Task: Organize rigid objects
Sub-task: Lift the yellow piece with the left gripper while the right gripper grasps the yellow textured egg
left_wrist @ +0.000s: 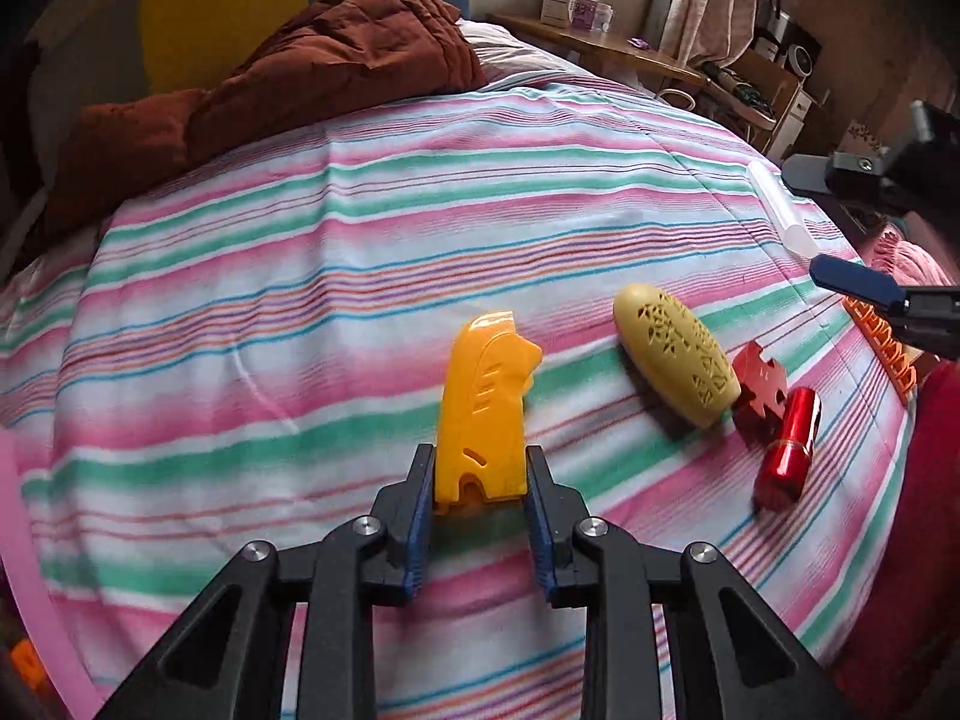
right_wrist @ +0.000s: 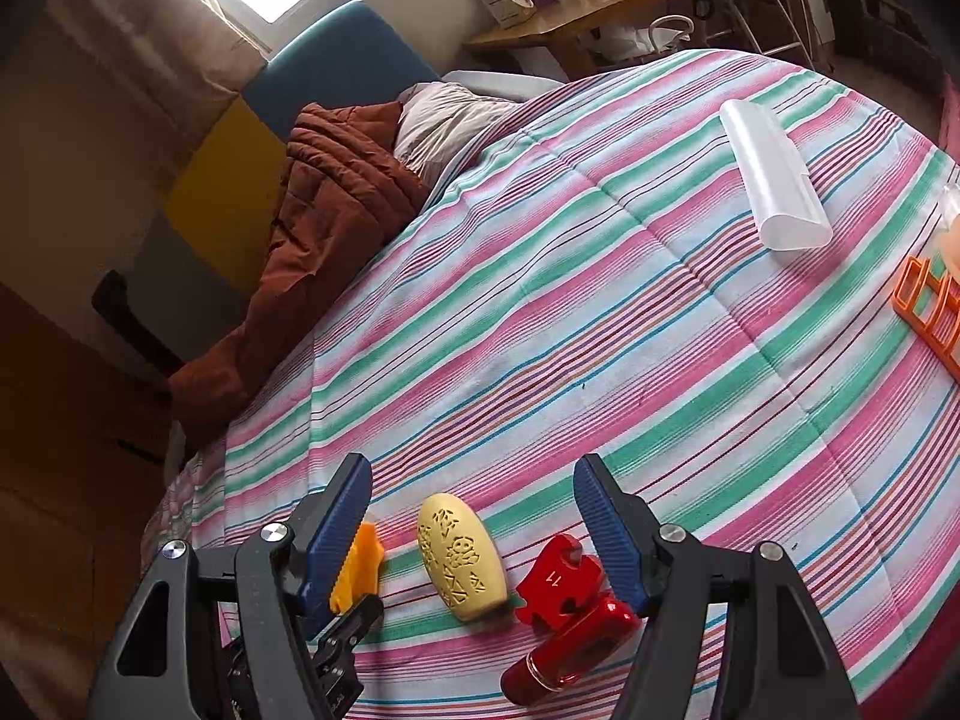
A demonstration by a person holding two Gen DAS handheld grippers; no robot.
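Note:
My left gripper [left_wrist: 480, 468] is shut on the near end of an orange-yellow plastic piece [left_wrist: 483, 408], which lies lengthwise on the striped bedspread [left_wrist: 300, 276]. To its right lie a pale yellow oval with cut-out patterns [left_wrist: 675, 354], a red notched piece [left_wrist: 761, 387] and a shiny red cylinder [left_wrist: 789, 450]. My right gripper [right_wrist: 474, 474] stands open above the oval [right_wrist: 459, 558], the red piece [right_wrist: 555, 582] and the cylinder [right_wrist: 564, 648], with nothing between its pads. In the right wrist view the orange-yellow piece [right_wrist: 357, 570] shows behind the right gripper's left finger.
A translucent white case [right_wrist: 774, 174] and an orange grid rack [right_wrist: 933, 312] lie at the bed's right side. A rumpled brown duvet [left_wrist: 300, 78] is heaped at the head of the bed. A wooden desk [right_wrist: 576, 12] with boxes stands beyond.

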